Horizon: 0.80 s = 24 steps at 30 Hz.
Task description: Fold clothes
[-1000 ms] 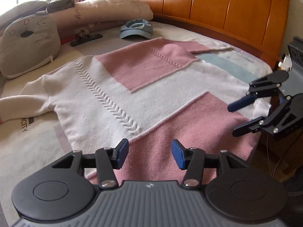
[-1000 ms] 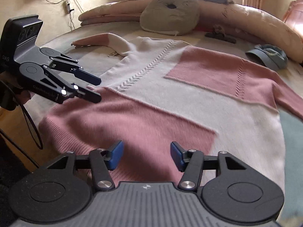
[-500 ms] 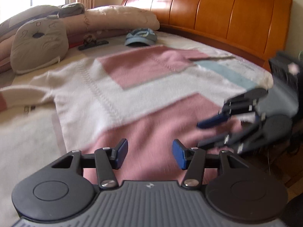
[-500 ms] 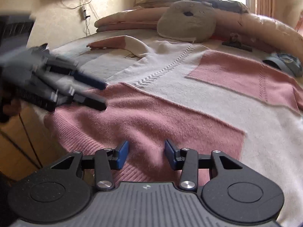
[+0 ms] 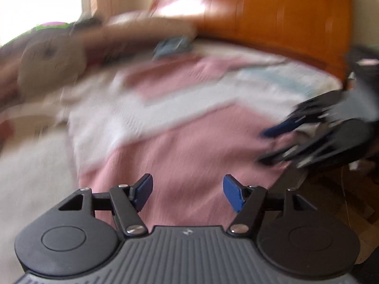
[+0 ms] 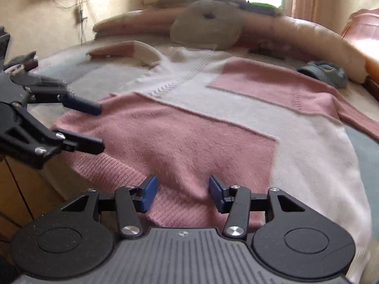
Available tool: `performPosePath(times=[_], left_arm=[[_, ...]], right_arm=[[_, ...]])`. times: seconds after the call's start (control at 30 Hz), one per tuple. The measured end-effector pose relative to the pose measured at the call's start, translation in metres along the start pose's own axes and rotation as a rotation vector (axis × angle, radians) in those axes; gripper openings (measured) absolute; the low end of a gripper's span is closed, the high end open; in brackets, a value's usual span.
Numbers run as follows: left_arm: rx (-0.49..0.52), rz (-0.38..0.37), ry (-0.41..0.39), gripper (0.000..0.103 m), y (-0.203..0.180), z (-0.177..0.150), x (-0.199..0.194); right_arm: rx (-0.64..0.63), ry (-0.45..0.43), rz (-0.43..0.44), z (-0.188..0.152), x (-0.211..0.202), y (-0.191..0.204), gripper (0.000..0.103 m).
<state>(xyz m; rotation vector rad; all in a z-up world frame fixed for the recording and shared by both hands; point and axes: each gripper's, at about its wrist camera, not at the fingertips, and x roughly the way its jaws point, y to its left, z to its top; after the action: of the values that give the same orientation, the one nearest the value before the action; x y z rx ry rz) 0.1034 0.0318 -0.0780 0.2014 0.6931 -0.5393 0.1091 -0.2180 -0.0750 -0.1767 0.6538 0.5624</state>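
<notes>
A pink and white colour-block knit sweater [image 6: 189,137] lies flat on the bed, its ribbed pink hem at the near edge. My right gripper [image 6: 182,190] hovers open just over that hem, with nothing between its fingers. My left gripper [image 6: 97,126] comes in from the left, open, with its blue-padded fingers over the hem's left corner. The left wrist view is smeared by motion. In it my left gripper [image 5: 187,189] is open above the pink part of the sweater [image 5: 189,142], and my right gripper [image 5: 265,145] shows blurred at the right, over the hem's other end.
A round grey cushion [image 6: 206,30] and long pillows [image 6: 296,37] line the far side of the bed. A blue cap [image 6: 324,73] lies by the sweater's right shoulder. The wooden headboard [image 5: 272,11] is at the right. The bed edge and floor [image 5: 350,189] are close below the hem.
Both grippers have moved in and down toward the sweater's hem. The left gripper's jaws stand a little wider and the right's a little narrower. The left view has gone blurred.
</notes>
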Motion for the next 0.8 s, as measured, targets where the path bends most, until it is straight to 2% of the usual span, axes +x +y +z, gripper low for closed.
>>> performPosePath(times=[0.03,0.07,0.1,0.17,0.2,0.27,0.3,0.4,0.5,0.53,0.6,0.67,0.73,0.8], left_arm=[[-0.018,-0.011,-0.007,0.069,0.002,-0.008,-0.005],[-0.016,-0.034,0.000,0.074,0.002,-0.013,-0.012],[-0.005,-0.047,0.019,0.074,0.002,-0.012,-0.017],[0.014,-0.081,0.029,0.075,0.005,0.001,-0.023],[0.025,-0.086,0.009,0.076,0.008,0.010,-0.024],[0.050,-0.073,-0.049,0.076,0.015,0.031,-0.022],[0.050,-0.070,-0.056,0.076,0.019,0.041,-0.013],[0.032,-0.081,-0.050,0.077,0.035,0.065,0.019],[-0.058,-0.115,0.046,0.076,0.050,0.061,0.052],[-0.081,-0.117,0.061,0.076,0.054,0.055,0.052],[-0.124,-0.123,0.077,0.077,0.064,0.044,0.039],[-0.217,-0.126,0.141,0.077,0.075,0.040,0.024],[-0.226,-0.116,0.192,0.078,0.083,0.050,0.015],[-0.202,-0.081,0.185,0.078,0.089,0.069,0.013]], right_arm=[[-0.001,0.004,-0.003,-0.007,-0.007,0.001,0.063],[-0.002,0.008,-0.005,-0.014,-0.015,0.002,0.067],[-0.002,0.012,-0.008,-0.020,-0.022,0.002,0.069],[0.002,0.030,0.000,-0.016,-0.029,-0.001,0.072],[0.005,0.038,0.003,-0.013,-0.032,-0.002,0.072],[0.008,-0.003,-0.012,0.001,-0.032,-0.011,0.077],[0.002,-0.022,-0.041,0.011,-0.025,-0.018,0.083],[-0.009,-0.054,-0.106,0.038,0.003,-0.040,0.086],[0.040,-0.016,-0.084,0.048,0.034,-0.062,0.086],[0.053,0.007,-0.082,0.044,0.033,-0.065,0.086],[0.081,0.052,-0.080,0.038,0.029,-0.071,0.092],[0.108,0.097,-0.078,0.031,0.025,-0.077,0.098],[0.135,0.142,-0.075,0.025,0.021,-0.083,0.099],[0.142,0.191,-0.076,0.026,0.017,-0.086,0.099]])
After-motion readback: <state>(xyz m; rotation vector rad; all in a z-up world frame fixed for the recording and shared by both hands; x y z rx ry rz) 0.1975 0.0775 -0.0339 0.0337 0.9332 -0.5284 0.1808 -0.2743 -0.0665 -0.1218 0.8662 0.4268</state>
